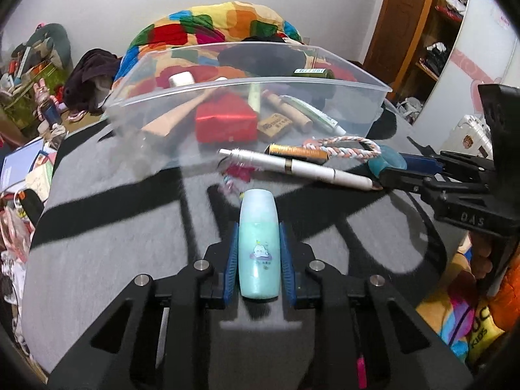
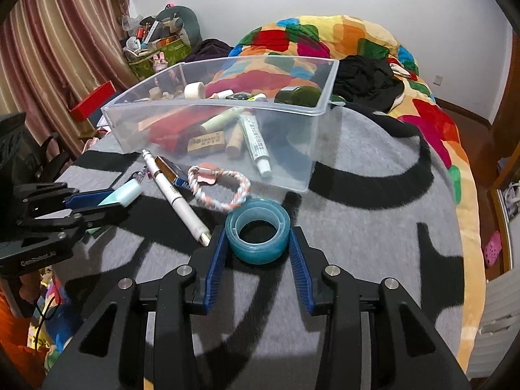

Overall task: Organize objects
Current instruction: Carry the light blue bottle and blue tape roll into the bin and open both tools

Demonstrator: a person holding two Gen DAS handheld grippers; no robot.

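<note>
My left gripper (image 1: 259,253) is shut on a mint-green bottle (image 1: 259,247) over the grey blanket; it also shows in the right wrist view (image 2: 122,195). My right gripper (image 2: 257,240) is shut on a teal tape roll (image 2: 256,235), which rests on the blanket; the roll shows in the left wrist view (image 1: 388,161). A clear plastic bin (image 2: 208,110) behind holds a red box, tubes, a cork, an eraser and a dark bottle. A white pen (image 2: 177,200), a gold lighter (image 2: 170,172) and a braided rope ring (image 2: 224,188) lie in front of the bin.
The grey and black blanket (image 2: 357,243) covers a bed, with a colourful quilt (image 2: 325,42) and black clothes (image 2: 370,81) behind the bin. Clutter and a curtain (image 2: 48,48) stand at the left. A wardrobe (image 1: 432,32) stands at the right.
</note>
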